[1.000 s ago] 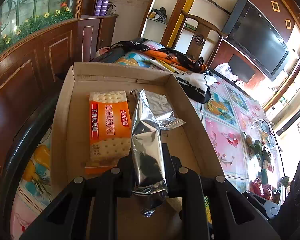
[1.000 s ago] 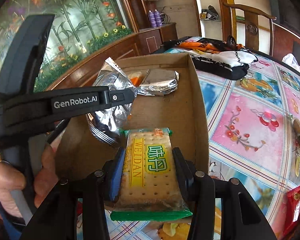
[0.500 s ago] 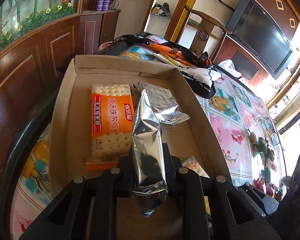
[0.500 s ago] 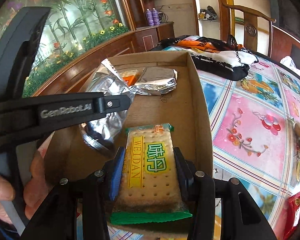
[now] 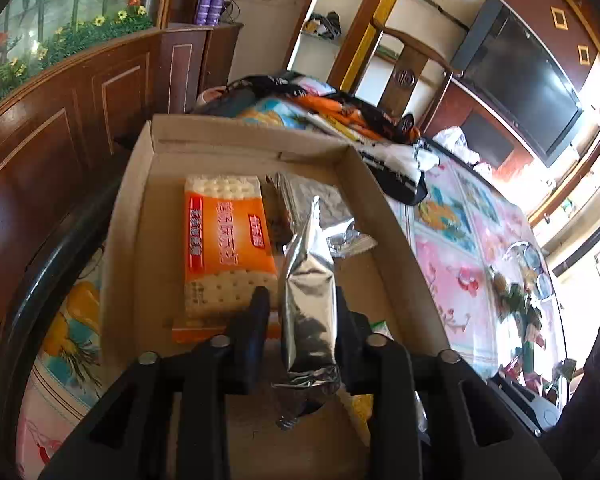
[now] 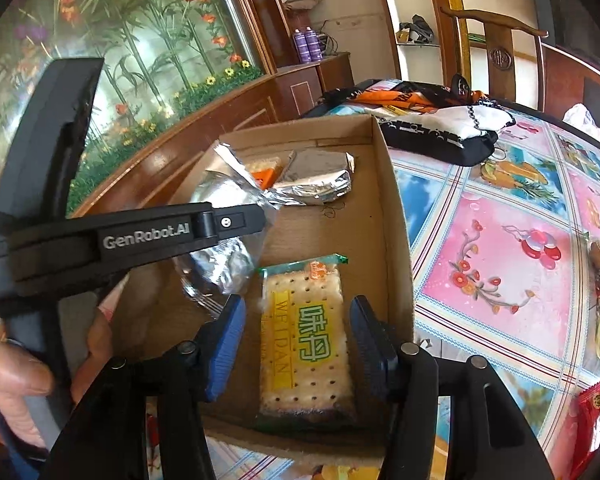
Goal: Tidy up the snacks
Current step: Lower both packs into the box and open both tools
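Both grippers' jaws had just been opening: the right gripper (image 6: pixel 296 344) had let go of the green cracker pack (image 6: pixel 306 344), and the left gripper (image 5: pixel 298 316) had loosened around the silver foil pouch (image 5: pixel 308 300).

Ahead of both grippers sat the cardboard box (image 5: pixel 384 216) on the floral tablecloth (image 6: pixel 500 240).

The green cracker pack lay flat on the box floor between the right gripper's spread blue pads (image 6: pixel 224 344), clear of both.

The silver foil pouch stood upright between the left jaws, with a gap showing on its left side; whether the right finger touched it could not be told.

An orange cracker pack (image 5: pixel 224 244) lay just beyond the left gripper, a second foil pouch (image 6: pixel 320 178) farther ahead.
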### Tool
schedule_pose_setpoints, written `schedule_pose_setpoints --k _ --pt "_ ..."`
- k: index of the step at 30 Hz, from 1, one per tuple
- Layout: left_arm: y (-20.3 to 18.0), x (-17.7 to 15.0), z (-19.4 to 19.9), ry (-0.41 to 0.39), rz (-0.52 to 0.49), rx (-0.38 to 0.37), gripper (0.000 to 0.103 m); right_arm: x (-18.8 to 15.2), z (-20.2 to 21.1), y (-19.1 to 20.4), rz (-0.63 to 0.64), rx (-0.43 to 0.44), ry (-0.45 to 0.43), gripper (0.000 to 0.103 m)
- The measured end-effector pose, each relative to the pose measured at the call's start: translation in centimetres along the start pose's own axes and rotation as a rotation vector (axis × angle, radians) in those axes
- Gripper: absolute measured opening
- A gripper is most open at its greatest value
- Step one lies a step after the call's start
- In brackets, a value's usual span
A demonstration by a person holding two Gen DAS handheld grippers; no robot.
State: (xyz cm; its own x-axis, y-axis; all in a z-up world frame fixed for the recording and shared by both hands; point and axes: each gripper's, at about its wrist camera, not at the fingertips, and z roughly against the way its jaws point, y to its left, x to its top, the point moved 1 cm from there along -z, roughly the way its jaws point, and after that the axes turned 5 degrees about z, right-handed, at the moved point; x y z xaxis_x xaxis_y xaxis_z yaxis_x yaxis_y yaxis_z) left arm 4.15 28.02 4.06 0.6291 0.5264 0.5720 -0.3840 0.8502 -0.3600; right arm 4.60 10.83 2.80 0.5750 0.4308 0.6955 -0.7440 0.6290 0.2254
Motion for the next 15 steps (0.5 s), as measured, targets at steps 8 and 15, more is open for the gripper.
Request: schedule_pose_setpoints --k 8,15 --pt "0.4 0.6 2.0 -0.1 0.035 -0.039 0.04 0.3 2.1 0.5 -0.001 0.044 -0.053 0.059" --pt "-1.5 0.3 2.8 -0.128 -0.033 -0.1 0.045 0.4 4.5 -0.7 -0.052 0.048 -0.107 0.059"
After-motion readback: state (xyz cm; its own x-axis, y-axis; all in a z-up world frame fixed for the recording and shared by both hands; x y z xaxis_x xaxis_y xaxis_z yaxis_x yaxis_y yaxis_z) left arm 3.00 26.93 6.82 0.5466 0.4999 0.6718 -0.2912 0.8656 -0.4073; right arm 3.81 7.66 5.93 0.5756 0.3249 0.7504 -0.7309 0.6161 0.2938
